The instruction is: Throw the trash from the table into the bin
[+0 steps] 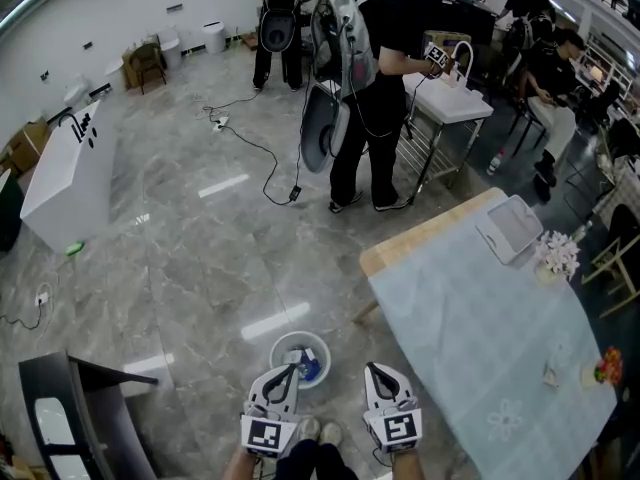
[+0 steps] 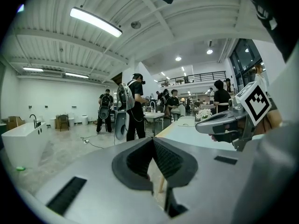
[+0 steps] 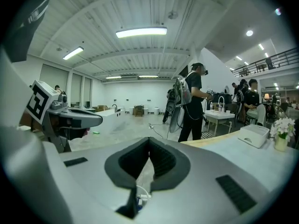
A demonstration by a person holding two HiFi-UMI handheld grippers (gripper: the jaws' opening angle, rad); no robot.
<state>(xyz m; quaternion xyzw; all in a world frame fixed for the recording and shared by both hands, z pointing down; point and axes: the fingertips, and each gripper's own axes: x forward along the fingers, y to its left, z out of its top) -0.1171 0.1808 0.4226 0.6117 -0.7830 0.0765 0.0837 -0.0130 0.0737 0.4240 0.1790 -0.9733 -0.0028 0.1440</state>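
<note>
Left claw (image 1: 291, 370): jaws pressed together, nothing held; seen over the near rim of the bin (image 1: 277, 347).
Right claw (image 1: 374, 369): jaws pressed together, nothing held; just beside the bin.
Bin: set on the floor (image 1: 200, 268), near the counter (image 1: 470, 308).
Trash (image 1: 307, 367): contained in the bin.

Glossy grey marble floor (image 1: 190, 228), white walls (image 1: 90, 18), white bathtub (image 1: 65, 183) at left, black cable (image 1: 255, 148) across floor, ceiling strip lights (image 2: 96, 22), mezzanine railing (image 2: 196, 77)

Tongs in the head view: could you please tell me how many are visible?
2: the left tongs by the floor bin at bottom centre, the right tongs beside them, nearer the table.
</note>
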